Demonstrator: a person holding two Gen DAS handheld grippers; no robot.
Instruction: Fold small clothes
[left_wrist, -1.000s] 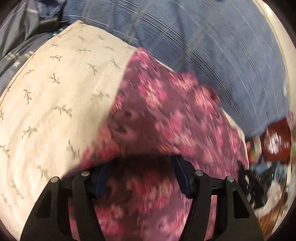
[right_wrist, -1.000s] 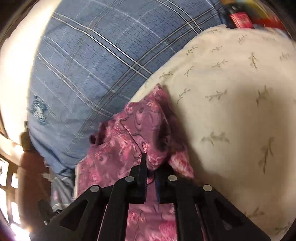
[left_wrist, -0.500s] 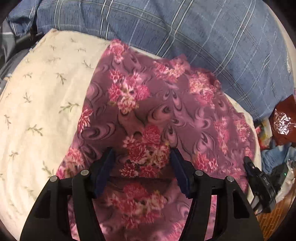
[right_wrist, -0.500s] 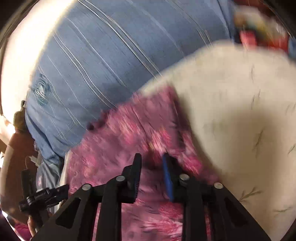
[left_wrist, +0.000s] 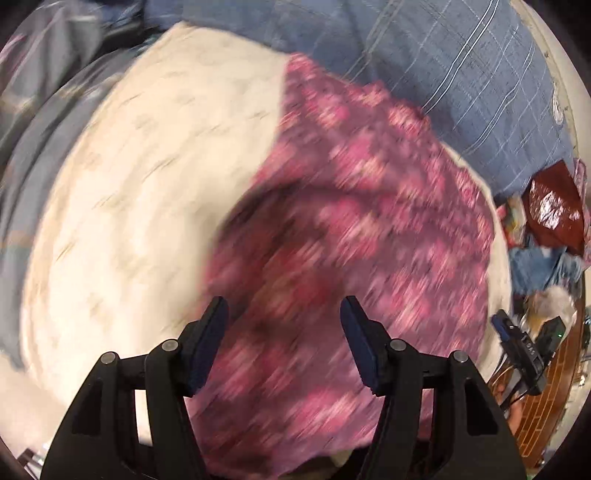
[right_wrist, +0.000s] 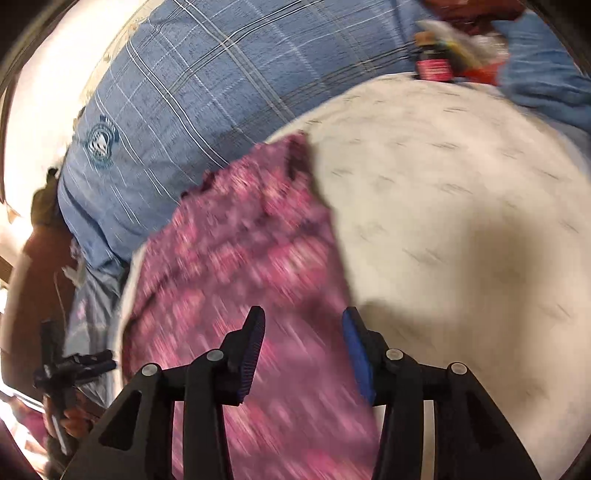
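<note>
Surface: cream leaf-print sheet (left_wrist: 147, 177), blue plaid pillow (right_wrist: 192, 85) behind
Garment: purple floral cloth (left_wrist: 351, 229), lying flat, blurred
Left gripper (left_wrist: 284, 343): jaws apart, empty
Right gripper (right_wrist: 303, 350): jaws opening, nothing pinched

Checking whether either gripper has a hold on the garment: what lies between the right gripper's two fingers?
Only the floral garment shows in the gap of the right gripper, lying untouched behind the opening jaws, in the right wrist view.

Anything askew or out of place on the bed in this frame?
The floral garment lies rumpled, its far edge bunched against the blue plaid bedding rather than flat on the cream sheet. Both views are motion-blurred; nothing looks damaged.
</note>
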